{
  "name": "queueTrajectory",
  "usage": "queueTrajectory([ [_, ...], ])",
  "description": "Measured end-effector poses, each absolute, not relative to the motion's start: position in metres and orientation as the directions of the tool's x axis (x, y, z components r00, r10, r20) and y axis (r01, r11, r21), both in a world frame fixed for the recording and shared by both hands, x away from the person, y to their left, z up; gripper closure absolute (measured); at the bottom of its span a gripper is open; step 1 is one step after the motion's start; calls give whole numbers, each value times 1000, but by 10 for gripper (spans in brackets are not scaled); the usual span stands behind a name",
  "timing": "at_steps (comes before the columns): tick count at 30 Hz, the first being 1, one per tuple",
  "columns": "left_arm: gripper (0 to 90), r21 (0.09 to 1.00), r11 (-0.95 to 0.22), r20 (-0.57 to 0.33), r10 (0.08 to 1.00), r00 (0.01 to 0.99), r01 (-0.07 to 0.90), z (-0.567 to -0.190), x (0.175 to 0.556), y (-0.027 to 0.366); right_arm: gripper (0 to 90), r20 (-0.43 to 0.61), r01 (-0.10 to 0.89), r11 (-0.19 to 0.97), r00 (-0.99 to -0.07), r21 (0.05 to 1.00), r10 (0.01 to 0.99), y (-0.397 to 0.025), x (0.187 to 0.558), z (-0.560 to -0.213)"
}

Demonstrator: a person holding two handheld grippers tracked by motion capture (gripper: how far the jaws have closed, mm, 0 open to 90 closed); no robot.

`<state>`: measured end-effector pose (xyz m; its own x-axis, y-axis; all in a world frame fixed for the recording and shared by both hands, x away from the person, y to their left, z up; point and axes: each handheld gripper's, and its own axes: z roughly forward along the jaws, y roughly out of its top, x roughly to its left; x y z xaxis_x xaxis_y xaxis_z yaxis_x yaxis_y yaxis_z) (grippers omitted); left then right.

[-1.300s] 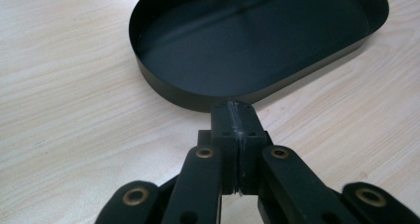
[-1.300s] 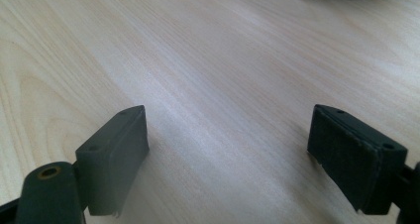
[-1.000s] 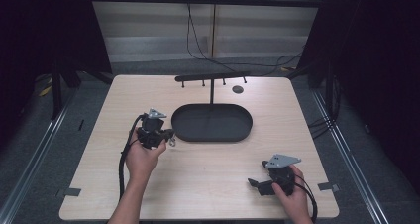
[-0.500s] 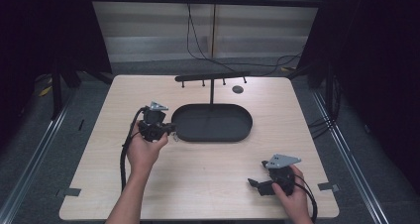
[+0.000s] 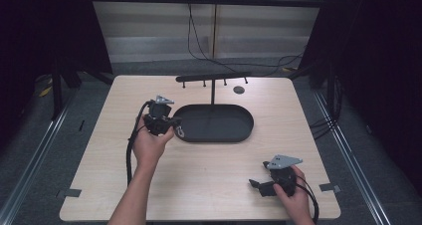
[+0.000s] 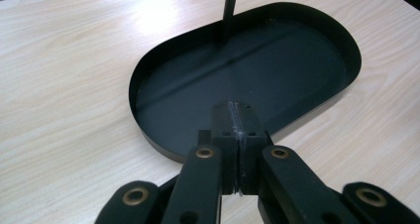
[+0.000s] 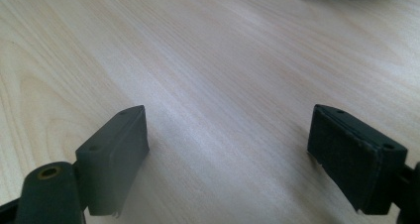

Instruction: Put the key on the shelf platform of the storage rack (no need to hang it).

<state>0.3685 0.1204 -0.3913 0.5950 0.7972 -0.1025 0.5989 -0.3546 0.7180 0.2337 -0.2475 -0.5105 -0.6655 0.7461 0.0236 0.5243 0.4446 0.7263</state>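
Black oval tray (image 5: pixel 214 123): it lies on the middle of the worktop (image 5: pixel 209 185), a thin post (image 5: pixel 213 91) rising from its far side up to a crossbar with pegs (image 5: pixel 213 78); in the left gripper view its floor (image 6: pixel 277 60) looks bare.

Left hand-held gripper (image 5: pixel 175 129): my jaws are pressed together, and I see nothing pinched between them in the left gripper view (image 6: pixel 238 130). The tips hang over the tray's near left rim; I cannot tell whether they touch it.

Small pale bit by my left tips: seen from the high view, too small to name.

Right hand-held gripper (image 5: pixel 255 184): my jaws stand wide apart (image 7: pixel 228 154) with only bare wood between them. It sits low at the worktop's near right corner, well apart from the tray.

Step in hand, as I judge it: bringing my left hand-held gripper in over the tray's left end.

Doing it well: keep the wrist level, come in slowly, stay clear of the rim so the tray does not slide, and keep away from the post.

Right side: I would hold it parked until needed.
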Motion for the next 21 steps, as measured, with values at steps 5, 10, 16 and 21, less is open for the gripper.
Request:
queueTrajectory([
  [5, 894, 727, -341, -109, 799, 591, 596, -389, 371, 117, 154, 24, 524, 445, -665, 726, 746, -248, 234, -510],
  [10, 894, 728, -336, -109, 804, 585, 597, -388, 374, 117, 154, 23, 524, 445, -665, 726, 746, -248, 234, -510],
  [16, 894, 738, -327, -106, 807, 581, 590, -382, 376, 118, 154, 24, 524, 445, -665, 726, 746, -248, 234, -510],
  [21, 894, 746, -312, -110, 814, 570, 589, -380, 378, 116, 154, 24, 524, 445, -666, 726, 746, -248, 234, -510],
])
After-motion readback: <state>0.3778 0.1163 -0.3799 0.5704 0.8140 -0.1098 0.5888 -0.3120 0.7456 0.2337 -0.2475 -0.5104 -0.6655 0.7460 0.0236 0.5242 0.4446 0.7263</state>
